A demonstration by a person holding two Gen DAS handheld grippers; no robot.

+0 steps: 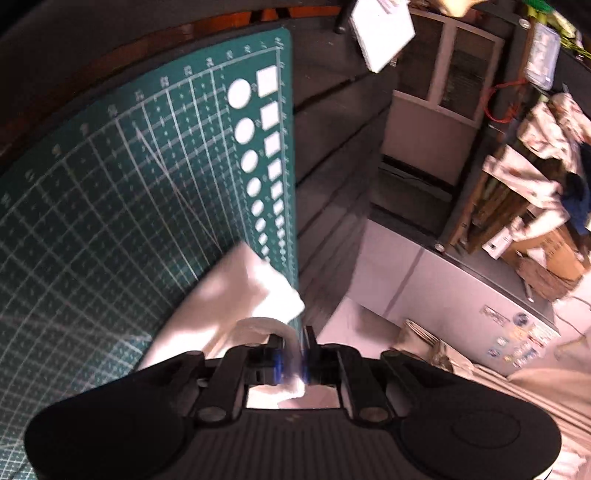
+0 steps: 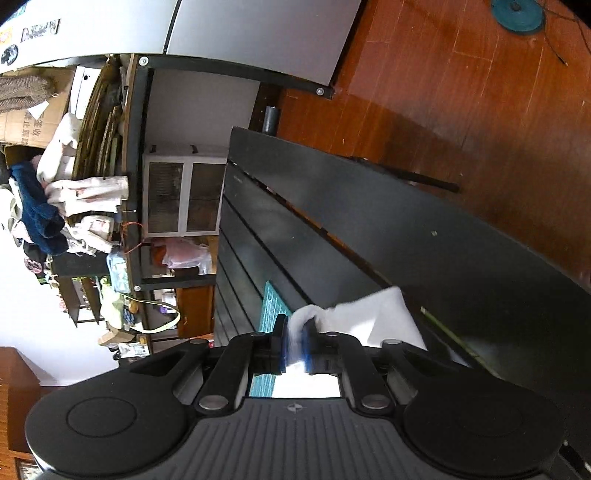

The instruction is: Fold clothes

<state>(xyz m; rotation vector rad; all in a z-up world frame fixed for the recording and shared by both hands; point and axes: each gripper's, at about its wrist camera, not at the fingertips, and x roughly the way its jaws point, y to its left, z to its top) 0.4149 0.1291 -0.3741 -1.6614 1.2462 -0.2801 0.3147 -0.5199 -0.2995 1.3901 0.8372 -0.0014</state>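
A white garment (image 1: 236, 291) hangs over the green cutting mat (image 1: 110, 206). My left gripper (image 1: 294, 343) is shut on a bunched edge of it, and the cloth trails away to the upper left, lifted off the mat. In the right wrist view the same white garment (image 2: 376, 317) spreads to the right over the dark table (image 2: 406, 240). My right gripper (image 2: 295, 343) is shut on another edge of it, with cloth pinched between the blue pads. Both views are tilted sideways.
The dark slatted table (image 1: 332, 155) runs beyond the mat's edge. A shelf piled with clothes (image 2: 59, 206), a white cabinet (image 2: 184, 195), a fridge (image 1: 461, 288) and a wooden floor (image 2: 461, 92) lie around it. A white box (image 1: 382, 31) sits at the table's far end.
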